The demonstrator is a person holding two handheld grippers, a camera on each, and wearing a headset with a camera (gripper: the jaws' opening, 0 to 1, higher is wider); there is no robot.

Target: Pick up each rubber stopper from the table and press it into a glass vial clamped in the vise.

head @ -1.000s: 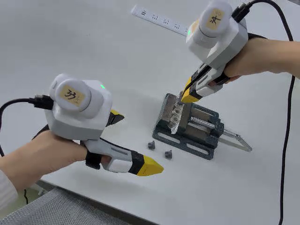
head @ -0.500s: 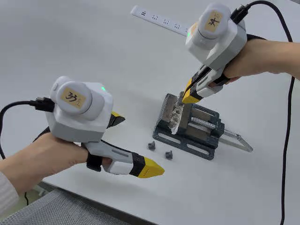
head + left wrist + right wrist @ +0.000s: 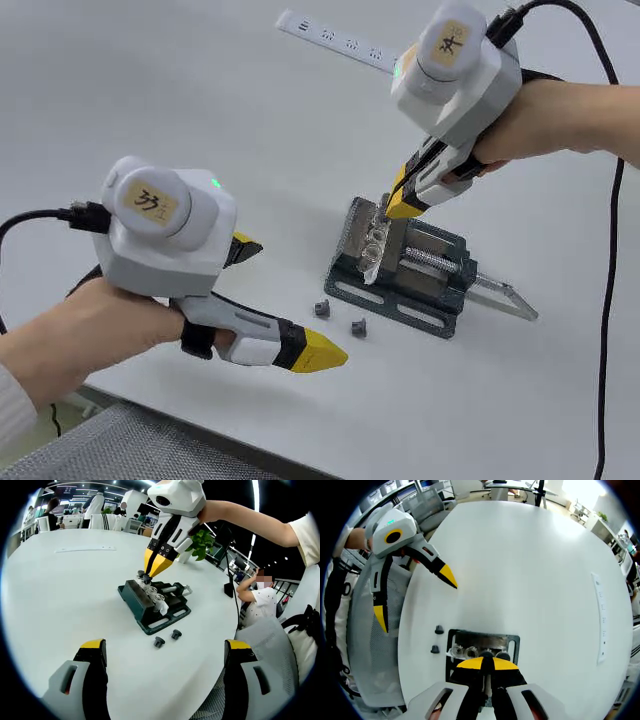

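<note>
A dark green vise (image 3: pixel 440 285) (image 3: pixel 137 602) (image 3: pixel 451 640) clamps a row of clear glass vials (image 3: pixel 374 248) (image 3: pixel 160 601) (image 3: pixel 464 652). My right gripper (image 3: pixel 400 207) (image 3: pixel 154 569) (image 3: pixel 487 663) is over the far end of the row, shut on a dark rubber stopper (image 3: pixel 144 578) (image 3: pixel 486 654) at a vial's mouth. Two grey stoppers lie loose on the table in front of the vise, one (image 3: pixel 322 309) (image 3: pixel 159 641) (image 3: pixel 439 629) beside the other (image 3: pixel 359 326) (image 3: pixel 176 634) (image 3: pixel 435 649). My left gripper (image 3: pixel 285 300) (image 3: pixel 165 650) (image 3: pixel 415 597) hovers open, to the left of them, holding nothing.
A white power strip (image 3: pixel 335 40) (image 3: pixel 85 549) (image 3: pixel 601 625) lies at the far side of the white table (image 3: pixel 200 110). The vise's screw handle (image 3: pixel 500 292) sticks out to the right. Black cables (image 3: pixel 610 300) trail from both grippers. A grey mesh chair (image 3: pixel 120 445) sits at the near edge.
Almost nothing differs. The right gripper stays at the far end of the vial row, and the left gripper has only drifted slightly.
</note>
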